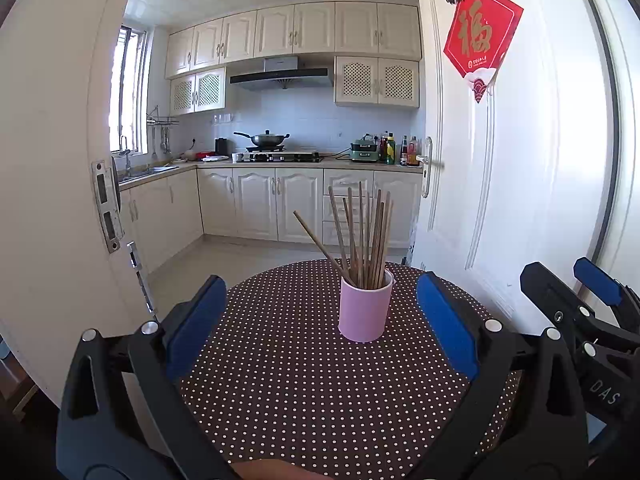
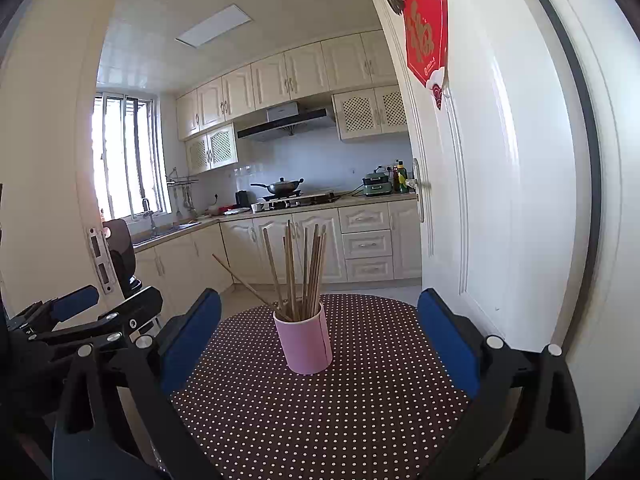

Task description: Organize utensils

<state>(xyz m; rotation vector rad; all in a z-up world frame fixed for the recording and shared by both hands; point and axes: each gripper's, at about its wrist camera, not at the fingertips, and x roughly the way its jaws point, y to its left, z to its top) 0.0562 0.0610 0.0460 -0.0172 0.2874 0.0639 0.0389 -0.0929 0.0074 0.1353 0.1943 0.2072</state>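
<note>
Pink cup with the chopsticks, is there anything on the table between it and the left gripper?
Nothing: in the left wrist view only bare polka-dot tablecloth lies between the open left gripper and the pink cup.

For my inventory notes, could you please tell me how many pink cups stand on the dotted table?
1. The pink cup stands upright on the dotted table, holding the chopsticks; nothing seems hidden.

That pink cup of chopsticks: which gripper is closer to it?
Hard to call; perhaps the right gripper. The pink cup stands just ahead between its open jaws, and likewise ahead of the left gripper, right of centre.
</note>
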